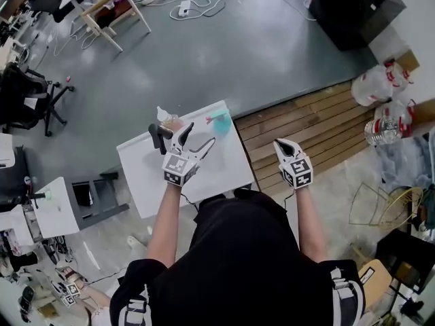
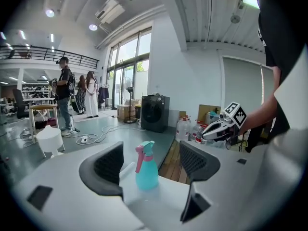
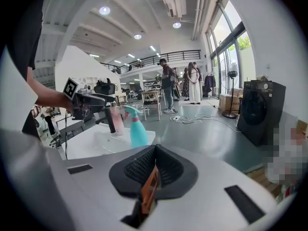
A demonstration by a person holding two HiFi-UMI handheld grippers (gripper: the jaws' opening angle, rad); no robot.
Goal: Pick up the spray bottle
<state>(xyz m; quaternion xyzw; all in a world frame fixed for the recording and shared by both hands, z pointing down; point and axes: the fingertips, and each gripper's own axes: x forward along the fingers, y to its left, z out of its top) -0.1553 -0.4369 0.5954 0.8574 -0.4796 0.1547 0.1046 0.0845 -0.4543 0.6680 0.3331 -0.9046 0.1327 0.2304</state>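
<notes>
My left claw (image 1: 172,133) gapes wide and empty, ribbed black pads (image 2: 108,165) framing the teal plastic spray bottle (image 2: 146,168) (pink trigger, untouched) upright at the far corner of the smooth white square table (image 1: 146,175). My right claw (image 1: 281,145) is pinched together on nothing

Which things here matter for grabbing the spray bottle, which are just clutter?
Job: teal plastic spray bottle with pink trigger; open left tool facing it; white rectangular table under it.
Clutter: pale pink translucent bottle; clear plastic water jugs; white power strip with cables; shut right tool, empty.
</notes>
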